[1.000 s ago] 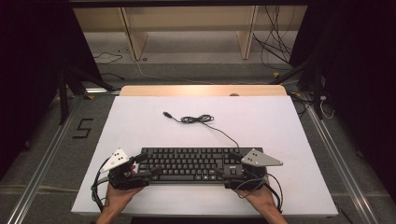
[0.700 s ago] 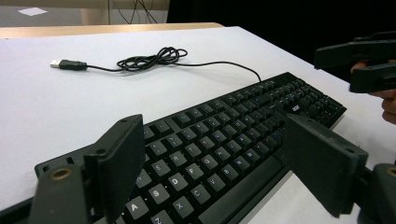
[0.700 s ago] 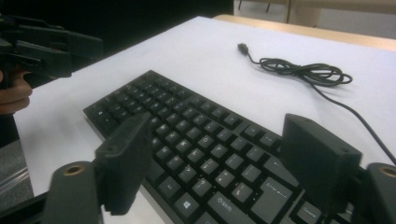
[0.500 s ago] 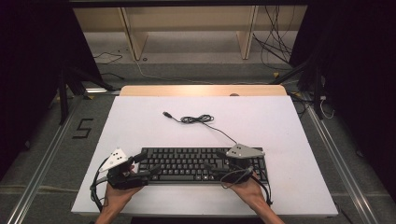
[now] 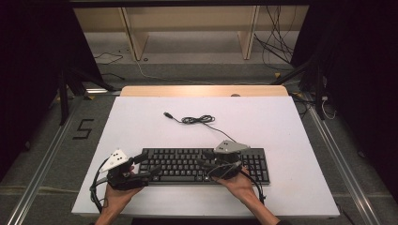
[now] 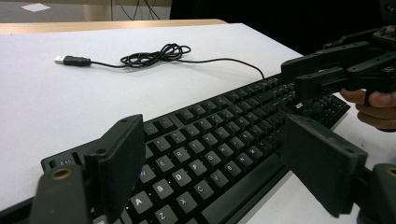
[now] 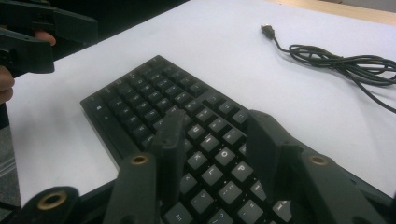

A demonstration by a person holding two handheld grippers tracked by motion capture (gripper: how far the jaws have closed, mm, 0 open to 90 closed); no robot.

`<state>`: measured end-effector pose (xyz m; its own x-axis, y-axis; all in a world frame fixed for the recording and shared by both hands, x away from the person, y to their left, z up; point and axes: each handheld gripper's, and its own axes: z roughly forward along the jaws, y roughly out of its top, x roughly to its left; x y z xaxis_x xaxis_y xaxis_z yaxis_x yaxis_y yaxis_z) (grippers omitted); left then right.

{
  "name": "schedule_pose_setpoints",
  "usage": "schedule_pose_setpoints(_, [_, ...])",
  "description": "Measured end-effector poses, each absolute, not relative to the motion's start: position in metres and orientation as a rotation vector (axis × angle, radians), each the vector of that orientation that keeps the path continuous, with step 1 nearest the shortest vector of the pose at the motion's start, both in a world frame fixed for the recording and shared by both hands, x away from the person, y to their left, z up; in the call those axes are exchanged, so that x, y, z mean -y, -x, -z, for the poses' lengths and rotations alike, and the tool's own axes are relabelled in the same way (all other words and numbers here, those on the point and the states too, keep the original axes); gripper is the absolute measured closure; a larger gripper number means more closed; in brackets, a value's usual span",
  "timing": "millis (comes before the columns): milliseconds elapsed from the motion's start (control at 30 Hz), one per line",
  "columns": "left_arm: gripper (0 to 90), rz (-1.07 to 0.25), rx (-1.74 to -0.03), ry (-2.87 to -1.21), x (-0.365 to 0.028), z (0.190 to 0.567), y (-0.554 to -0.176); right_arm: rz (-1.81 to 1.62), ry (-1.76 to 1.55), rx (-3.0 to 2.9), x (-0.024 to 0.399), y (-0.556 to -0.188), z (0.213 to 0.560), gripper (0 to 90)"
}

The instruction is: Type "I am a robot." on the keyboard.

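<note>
Beyond the keyboard, only the coiled cable interrupts the open white tabletop

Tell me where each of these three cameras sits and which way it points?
High view: above the person's side of the white table, looking forward and down; both forearms, left gripper and right gripper show.
Left gripper view: on the left gripper, looking along the keyboard toward the right gripper.
Right gripper view: on the right gripper, over the keys, facing the left gripper.
Shared: keyboard and coiled USB cable.
</note>
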<state>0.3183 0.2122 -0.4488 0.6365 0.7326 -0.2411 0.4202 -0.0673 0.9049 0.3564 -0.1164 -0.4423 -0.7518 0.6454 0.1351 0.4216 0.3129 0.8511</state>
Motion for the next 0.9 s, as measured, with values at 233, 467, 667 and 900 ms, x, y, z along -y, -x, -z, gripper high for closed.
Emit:
schedule_pose_setpoints(233, [21.3,-0.333,-0.955,-1.703,-0.212,0.449,-0.318,-1.408,-0.967,-2.362,0.111,-0.361,0.443,66.3])
schedule_pose_setpoints(467, [21.5,-0.334,-0.968,-1.711,-0.212,0.45,-0.319,-1.367,-0.975,-2.407,0.099,-0.369,0.446,82.8])
schedule_pose_setpoints(667, [21.5,-0.332,-0.976,-1.709,-0.213,0.45,-0.32,-1.336,-0.991,-2.442,0.088,-0.376,0.45,89.9])
schedule_pose_setpoints(900, [21.6,-0.333,-0.985,-1.712,-0.214,0.45,-0.32,-1.307,-1.009,-2.461,0.08,-0.381,0.455,90.0])
